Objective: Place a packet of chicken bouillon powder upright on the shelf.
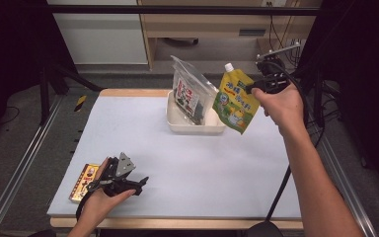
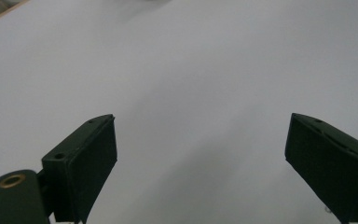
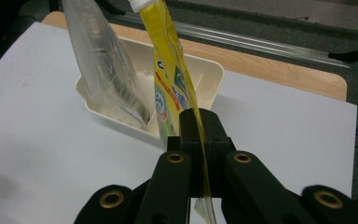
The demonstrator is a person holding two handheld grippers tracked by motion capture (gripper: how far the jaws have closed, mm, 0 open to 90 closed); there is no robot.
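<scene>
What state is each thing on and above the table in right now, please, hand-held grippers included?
Yellow spouted pouch: capped, held in the air, tilted, beside the tray.
Right hand-held gripper: shut on the yellow spouted pouch's edge.
Left hand-held gripper: open, nothing between its jaws, low over the table.
Clear bag: standing upright in the tray.
White tray: resting on the table, holding the clear bag.
Small flat packet: lying flat at the table's near left corner.

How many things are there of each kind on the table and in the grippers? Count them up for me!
Pouches: 2, a yellow pouch in the right gripper and a clear pouch standing in the tray
Trays: 1, the white tray
Small boxes: 1, a yellow and red box by the left gripper
Total: 4
</scene>
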